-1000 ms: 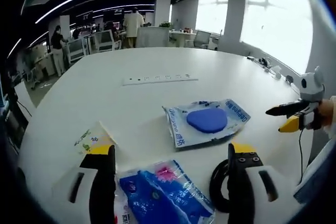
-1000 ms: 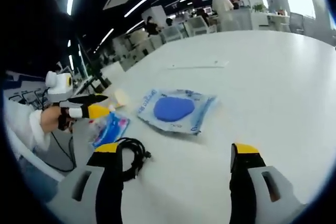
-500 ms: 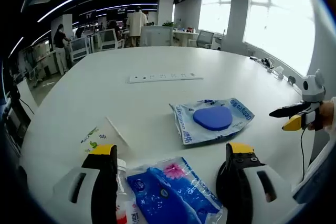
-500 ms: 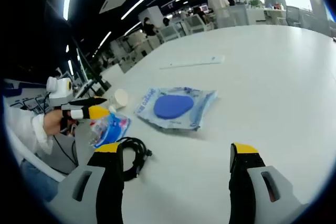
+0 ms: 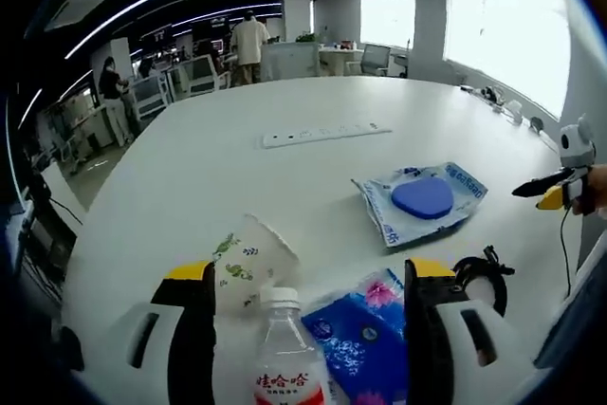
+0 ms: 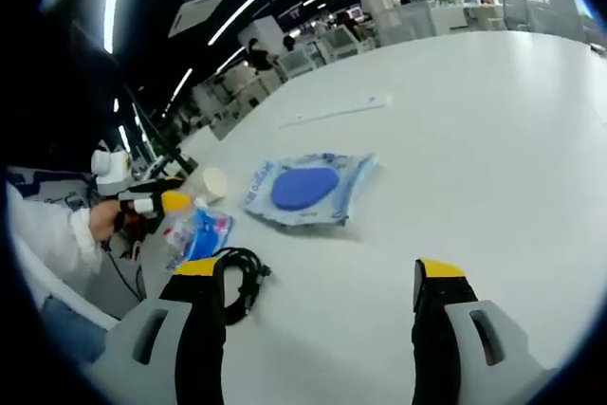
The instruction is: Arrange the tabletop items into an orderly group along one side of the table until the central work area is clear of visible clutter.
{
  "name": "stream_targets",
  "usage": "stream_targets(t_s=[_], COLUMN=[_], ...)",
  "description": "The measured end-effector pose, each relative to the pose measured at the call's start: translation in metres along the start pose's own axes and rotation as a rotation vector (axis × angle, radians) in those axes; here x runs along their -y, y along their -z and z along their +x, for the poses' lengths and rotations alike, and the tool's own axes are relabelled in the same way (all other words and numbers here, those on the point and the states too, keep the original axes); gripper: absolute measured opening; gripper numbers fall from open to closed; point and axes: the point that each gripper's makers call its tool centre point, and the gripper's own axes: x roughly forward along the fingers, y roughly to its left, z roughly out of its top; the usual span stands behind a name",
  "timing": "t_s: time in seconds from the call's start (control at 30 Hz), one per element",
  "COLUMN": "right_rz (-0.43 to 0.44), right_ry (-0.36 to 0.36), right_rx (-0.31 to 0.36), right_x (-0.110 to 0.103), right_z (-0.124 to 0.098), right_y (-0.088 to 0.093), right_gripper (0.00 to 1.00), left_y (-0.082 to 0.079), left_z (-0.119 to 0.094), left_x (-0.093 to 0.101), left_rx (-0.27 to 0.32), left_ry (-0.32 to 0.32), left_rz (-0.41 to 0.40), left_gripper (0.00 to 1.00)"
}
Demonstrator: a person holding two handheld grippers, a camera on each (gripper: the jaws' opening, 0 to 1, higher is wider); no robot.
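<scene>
Tabletop items cluster near one edge of the white table (image 5: 190, 177), all placed here relative to the clear packet with the blue pad (image 5: 423, 198). In the left gripper view, the paper cup (image 5: 248, 258) lies on its side well to the packet's left; the water bottle (image 5: 285, 353) stands upright just below the cup, between the jaws of the left gripper (image 5: 302, 329), which are spread wide and touch nothing. Blue plastic bag (image 5: 365, 334) lies beside the bottle, between it and the packet. Black coiled cable (image 5: 479, 277) sits just below the packet, close to the bag. White power strip (image 5: 327, 133) lies well beyond the packet, toward the table's middle. In the right gripper view, the right gripper (image 6: 321, 329) hangs over bare table below the packet (image 6: 303, 189), jaws apart, empty; cable (image 6: 237, 277), bag (image 6: 197, 232) and cup (image 6: 214, 182) sit left of the packet.
</scene>
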Motion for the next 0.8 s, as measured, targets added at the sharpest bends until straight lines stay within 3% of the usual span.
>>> stream_targets(t_s=[0.47,0.57,0.8], right_rz=[0.038,0.037,0.058], right_ry=[0.035,0.044,0.053], right_rx=[-0.004,-0.003,-0.002], right_x=[0.010,0.012,0.015], right_z=[-0.015,-0.018,-0.019], right_y=[0.012,0.011,0.012], right_gripper=[0.78,0.78,0.78], left_y=[-0.002,-0.001,0.003], left_z=[0.018,0.024,0.032], left_x=[-0.035,-0.040,-0.040], left_rx=[-0.087,-0.111,-0.151], left_ry=[-0.028,-0.026,-0.006], left_rz=[0.062,0.098,0.101], left_gripper=[0.79,0.76,0.75])
